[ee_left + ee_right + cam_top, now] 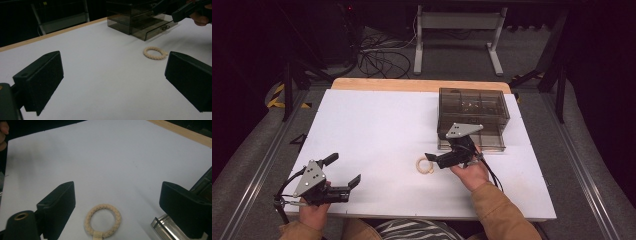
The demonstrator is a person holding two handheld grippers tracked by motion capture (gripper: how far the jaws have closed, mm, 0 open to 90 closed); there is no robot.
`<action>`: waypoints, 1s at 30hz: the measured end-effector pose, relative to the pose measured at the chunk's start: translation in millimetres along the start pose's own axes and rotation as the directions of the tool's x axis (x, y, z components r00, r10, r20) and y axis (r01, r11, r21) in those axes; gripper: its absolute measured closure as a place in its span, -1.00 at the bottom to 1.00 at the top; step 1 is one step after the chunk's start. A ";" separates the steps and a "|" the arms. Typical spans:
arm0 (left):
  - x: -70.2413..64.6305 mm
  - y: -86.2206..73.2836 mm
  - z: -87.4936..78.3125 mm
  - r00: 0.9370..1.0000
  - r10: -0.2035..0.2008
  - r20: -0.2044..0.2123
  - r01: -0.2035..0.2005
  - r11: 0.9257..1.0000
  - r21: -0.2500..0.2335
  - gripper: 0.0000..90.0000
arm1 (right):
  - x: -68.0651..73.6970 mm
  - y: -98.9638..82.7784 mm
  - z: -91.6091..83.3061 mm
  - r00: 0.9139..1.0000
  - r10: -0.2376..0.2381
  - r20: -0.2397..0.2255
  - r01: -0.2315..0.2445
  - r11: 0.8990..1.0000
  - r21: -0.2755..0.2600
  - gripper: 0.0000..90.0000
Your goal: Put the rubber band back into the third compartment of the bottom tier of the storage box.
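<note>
Bracelet (425,165) of braided cream cord lies flat on the white worktop (377,130), toward the near right part, just in front of the smoky clear drawer box (472,117) that stands by the far right edge. The right gripper (430,159) hangs low over it, jaws spread wide; in the right gripper view the bracelet (103,220) sits between them, touched by neither. The box's bottom drawer (472,142) is pulled out toward the near edge. By the near left corner the left gripper (346,171) is held above bare worktop, jaws apart with nothing between them, well away from the bracelet (155,53)
</note>
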State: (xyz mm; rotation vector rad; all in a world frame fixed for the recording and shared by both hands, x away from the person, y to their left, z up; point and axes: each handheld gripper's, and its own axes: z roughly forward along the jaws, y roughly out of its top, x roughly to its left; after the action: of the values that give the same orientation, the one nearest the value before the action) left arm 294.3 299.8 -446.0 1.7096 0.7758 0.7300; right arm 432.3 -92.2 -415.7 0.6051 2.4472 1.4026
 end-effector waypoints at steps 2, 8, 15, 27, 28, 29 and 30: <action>0.0 -0.1 0.2 1.000 -0.001 -0.001 0.001 1.000 -0.001 -0.94 | 0.6 0.0 5.9 1.000 -0.007 0.011 0.007 0.999 0.041 -0.59; 0.1 -0.2 0.5 1.000 -0.001 0.000 0.001 1.000 0.000 -0.94 | -0.5 -1.1 18.2 1.000 -0.001 0.018 -0.001 0.994 0.109 -0.41; 0.1 -0.2 0.7 1.000 -0.002 0.000 0.002 1.000 0.001 -0.94 | -3.0 -4.7 32.7 1.000 -0.002 0.031 -0.003 0.983 0.182 -0.21; 0.5 -0.2 0.9 1.000 -0.002 0.001 0.002 1.000 0.005 -0.94 | -3.6 -9.2 46.7 0.998 -0.018 0.058 0.002 0.963 0.270 0.06; 0.5 -0.1 1.0 1.000 -0.001 0.001 0.001 1.000 0.005 -0.94 | -3.1 -9.9 48.8 0.998 -0.028 0.050 0.012 0.958 0.285 0.12; 0.5 -0.1 1.0 1.000 -0.001 0.001 0.001 1.000 0.005 -0.94 | -2.3 -10.3 50.1 0.998 -0.027 0.059 0.008 0.957 0.290 0.15; 0.5 -0.1 1.0 1.000 -0.001 0.001 0.001 1.000 0.005 -0.94 | -2.1 -10.8 51.1 0.998 -0.034 0.054 0.017 0.954 0.298 0.20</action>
State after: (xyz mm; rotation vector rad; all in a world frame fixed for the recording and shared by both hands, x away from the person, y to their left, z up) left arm 295.4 299.7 -446.2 1.7133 0.7781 0.7267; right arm 452.9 -59.3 -450.7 0.6638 2.6294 0.9962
